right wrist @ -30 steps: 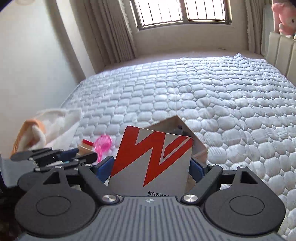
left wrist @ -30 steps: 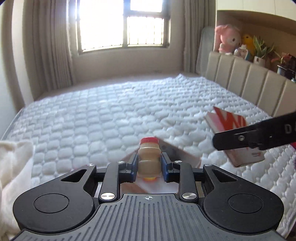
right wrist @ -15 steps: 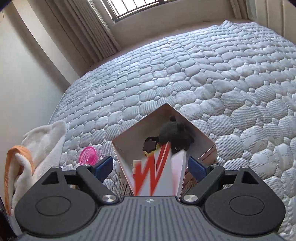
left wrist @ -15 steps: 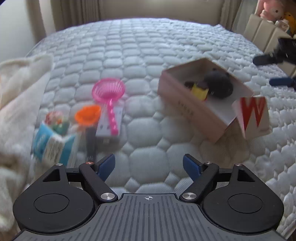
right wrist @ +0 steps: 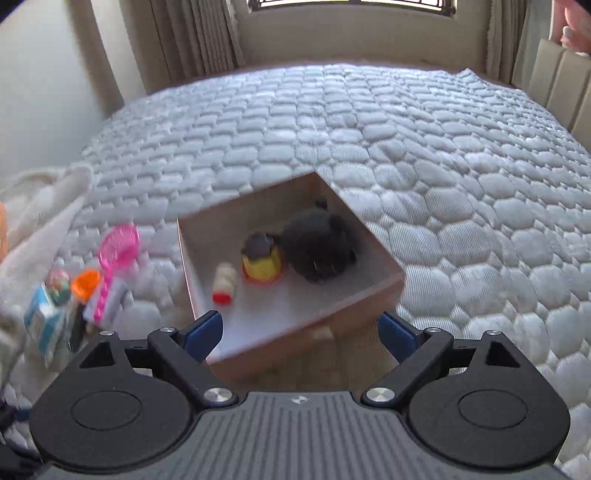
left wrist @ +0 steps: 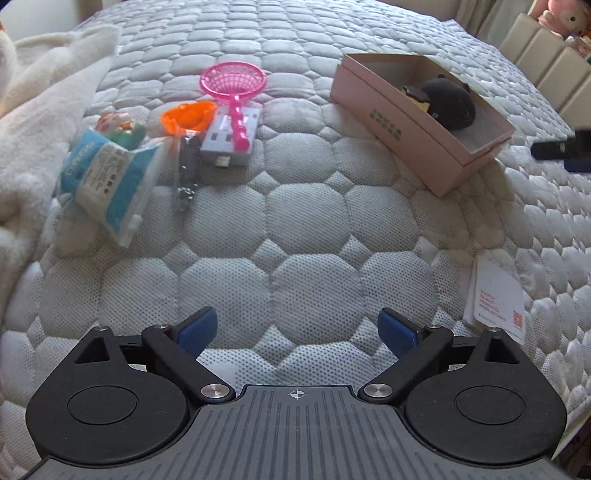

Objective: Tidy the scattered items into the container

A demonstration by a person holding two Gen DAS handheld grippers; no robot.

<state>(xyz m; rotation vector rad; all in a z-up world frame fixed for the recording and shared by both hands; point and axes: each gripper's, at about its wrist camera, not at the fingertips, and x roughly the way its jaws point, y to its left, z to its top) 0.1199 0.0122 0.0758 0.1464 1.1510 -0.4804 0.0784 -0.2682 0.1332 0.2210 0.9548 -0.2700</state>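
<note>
An open pink box (left wrist: 399,122) lies on the quilted bed, also in the right wrist view (right wrist: 295,332). In it are a small red-capped bottle (right wrist: 224,284), a yellow toy (right wrist: 263,260) and a black plush (right wrist: 319,249). Left of it are scattered a pink strainer (left wrist: 233,79), an orange cup (left wrist: 188,115), a white plug block (left wrist: 231,142), a keychain (left wrist: 186,166), a blue-and-white packet (left wrist: 107,177) and a small figure (left wrist: 120,127). A white carton with red print (left wrist: 495,299) lies near me on the right. My left gripper (left wrist: 297,325) is opening, empty, over bare quilt. My right gripper (right wrist: 300,328) is opening; the box's near corner shows between its jaws, untouched.
A cream blanket (left wrist: 33,110) is heaped along the bed's left side. A padded headboard (left wrist: 546,62) runs along the right, with curtains and a window wall (right wrist: 351,33) beyond the bed's far end. My right gripper's tip (left wrist: 561,149) pokes in at the left wrist view's right edge.
The left gripper let go of the red-capped bottle, which now lies in the box. The right gripper released the red-and-white carton. Both grippers sank and tipped down toward the bed.
</note>
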